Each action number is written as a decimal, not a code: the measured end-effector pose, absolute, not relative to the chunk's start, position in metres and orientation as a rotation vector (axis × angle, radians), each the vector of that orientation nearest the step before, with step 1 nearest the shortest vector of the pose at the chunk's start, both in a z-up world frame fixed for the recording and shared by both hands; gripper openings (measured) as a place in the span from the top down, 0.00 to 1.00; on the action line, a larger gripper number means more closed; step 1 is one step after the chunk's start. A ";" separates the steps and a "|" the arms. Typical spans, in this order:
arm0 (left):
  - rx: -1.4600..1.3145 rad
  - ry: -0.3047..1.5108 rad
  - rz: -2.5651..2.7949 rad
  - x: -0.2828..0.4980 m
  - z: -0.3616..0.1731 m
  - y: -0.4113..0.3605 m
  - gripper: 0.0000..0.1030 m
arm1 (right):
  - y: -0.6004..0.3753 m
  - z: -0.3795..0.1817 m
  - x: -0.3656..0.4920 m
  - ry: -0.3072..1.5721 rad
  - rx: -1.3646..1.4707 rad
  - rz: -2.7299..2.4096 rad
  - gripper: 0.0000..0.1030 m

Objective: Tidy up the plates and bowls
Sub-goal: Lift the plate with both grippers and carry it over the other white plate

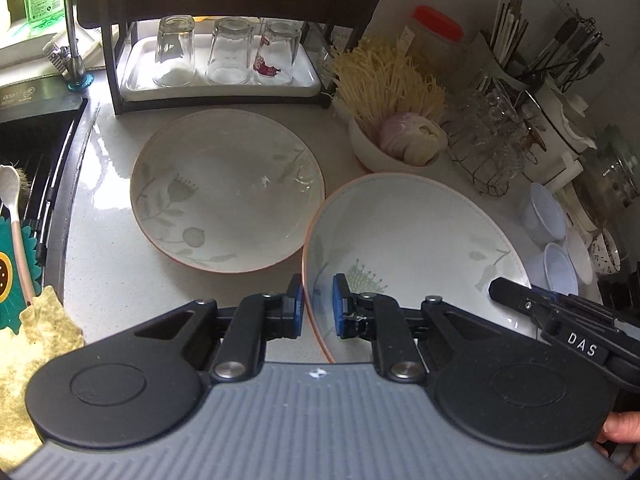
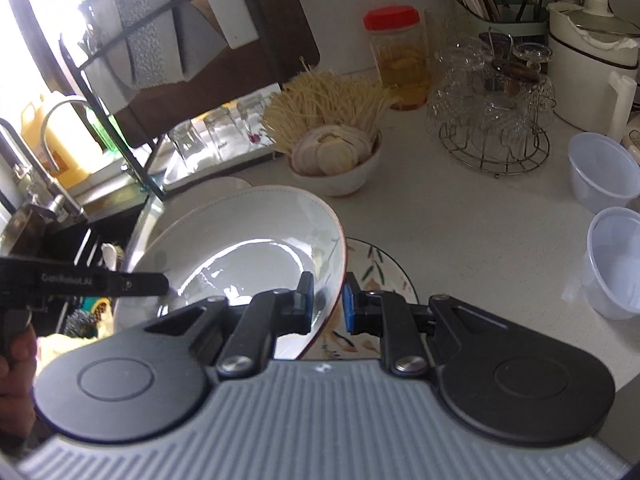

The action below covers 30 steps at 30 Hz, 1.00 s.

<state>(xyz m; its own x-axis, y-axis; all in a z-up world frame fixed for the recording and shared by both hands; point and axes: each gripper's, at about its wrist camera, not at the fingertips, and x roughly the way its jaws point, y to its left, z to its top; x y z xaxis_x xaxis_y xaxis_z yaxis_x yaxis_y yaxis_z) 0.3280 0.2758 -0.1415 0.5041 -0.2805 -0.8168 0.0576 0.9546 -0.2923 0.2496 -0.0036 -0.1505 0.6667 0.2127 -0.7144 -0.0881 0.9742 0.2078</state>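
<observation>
Two wrist cameras look down over a kitchen bench, each close behind its own jaws.

The left view faces the rack of upturned glasses (image 1: 224,52) and the sink edge at its left; the right view faces the back corner with the red-lidded jar (image 2: 398,56). Both share the tilted plate (image 1: 416,248) (image 2: 240,248), the noodle bowl (image 1: 396,148) (image 2: 332,160), and each other's gripper.
</observation>
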 end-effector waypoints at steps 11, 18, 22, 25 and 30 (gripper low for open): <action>-0.170 1.128 -0.165 0.339 -0.176 0.240 0.82 | -0.029 -0.183 0.265 0.915 0.120 0.195 0.82; -0.154 1.151 -0.121 0.345 -0.186 0.232 0.79 | -0.026 -0.188 0.274 0.894 0.041 0.217 0.82; -0.139 1.165 -0.106 0.346 -0.190 0.228 0.79 | -0.026 -0.190 0.278 0.876 -0.001 0.232 0.82; -0.128 1.176 -0.097 0.347 -0.192 0.225 0.79 | -0.028 -0.192 0.280 0.883 -0.001 0.235 0.82; -0.093 1.179 -0.086 0.347 -0.193 0.218 0.79 | -0.030 -0.196 0.280 0.887 -0.016 0.239 0.82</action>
